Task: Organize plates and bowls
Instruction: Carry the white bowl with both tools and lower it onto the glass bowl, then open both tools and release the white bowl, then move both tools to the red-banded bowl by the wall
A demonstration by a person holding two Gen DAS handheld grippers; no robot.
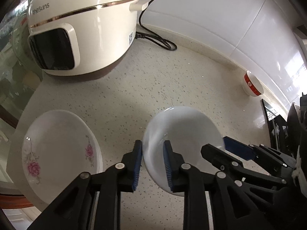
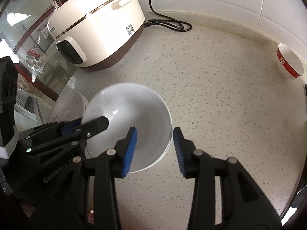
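A plain white bowl [image 2: 126, 130] is sitting near the front of the speckled cream desk [image 2: 220, 99], its outline blurred in both views. The left gripper [image 1: 152, 164] is straddling the bowl's left rim, one blue pad outside the wall and one inside, jaws slightly parted; whether the pads are pressing on the rim is hard to tell. The right gripper [image 2: 155, 149] is straddling the opposite rim with its jaws spread, and a clear gap is showing between the outer pad and the bowl's wall. Just to the left of the bowl a white plate with pink flowers [image 1: 59, 153] is lying flat on the desk. Well apart, at the far right by the wall, a red-banded bowl [image 2: 289, 61] is standing. At the back left a cream rice cooker [image 1: 82, 28] is resting on the desk, its black cord [image 1: 159, 38] looping behind it toward glossy white wall tiles [image 1: 220, 19]. A glass-fronted cabinet with a reddish wooden frame [image 2: 32, 44] is bordering the desk's left edge
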